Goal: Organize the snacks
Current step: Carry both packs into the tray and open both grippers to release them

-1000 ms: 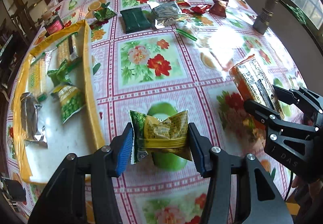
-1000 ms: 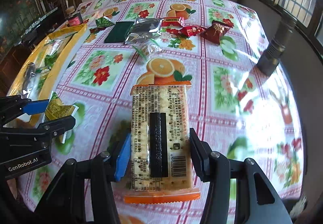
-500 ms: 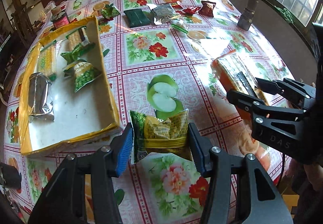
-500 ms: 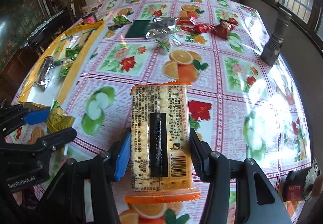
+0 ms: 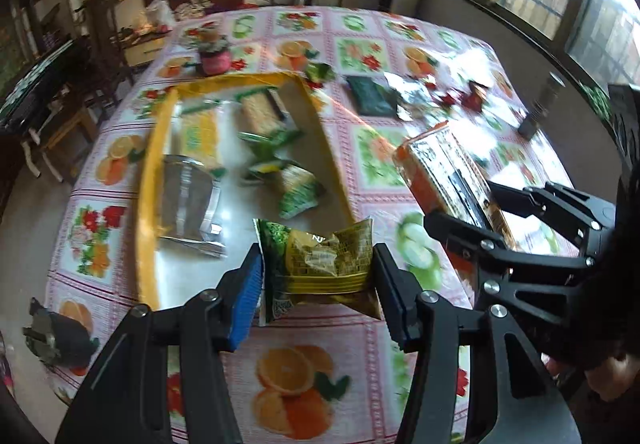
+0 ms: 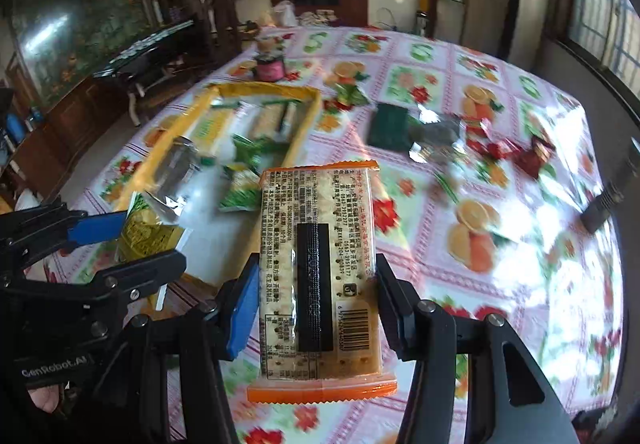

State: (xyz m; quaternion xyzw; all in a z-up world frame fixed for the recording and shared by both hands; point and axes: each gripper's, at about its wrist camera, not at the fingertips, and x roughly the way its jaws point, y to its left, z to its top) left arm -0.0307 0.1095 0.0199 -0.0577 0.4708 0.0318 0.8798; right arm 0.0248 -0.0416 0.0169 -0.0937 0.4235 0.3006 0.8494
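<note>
Since the earlier frames both claws have swung left and forward, so the yellow-rimmed tray (image 5: 152, 180), which was off to the side a second ago, now lies straight ahead of the left claw (image 5: 318, 272) with its near edge just past the fingertips. The left claw is pinched on a small green and yellow snack packet (image 5: 320, 264), held crosswise between the blue pad and the black finger, its crumpled ends sticking out above and below the pads; the packet hangs over the near right corner of the tray, at the edge where the white floor meets the flowered tablecloth (image 5: 304, 372). In the right wrist view the same packet (image 6: 148, 236) shows in the left claw (image 6: 132, 240) at the tray's near end. The right claw (image 6: 316, 292) is closed on a long cracker pack (image 6: 318, 264) with orange ends, gripped across its lower half and pointing forward, its far end reaching over the tablecloth just right of the tray's (image 6: 304, 124) right wall. From the left wrist the cracker pack (image 5: 444, 176) sits raised and tilted, beside the tray's outer right side, in the right claw (image 5: 472, 208). Inside the tray lie a silver pouch (image 5: 186, 200), two cracker packs and several green packets. More snacks stay scattered on the far part of the table, among them a dark green packet (image 5: 370, 100)
</note>
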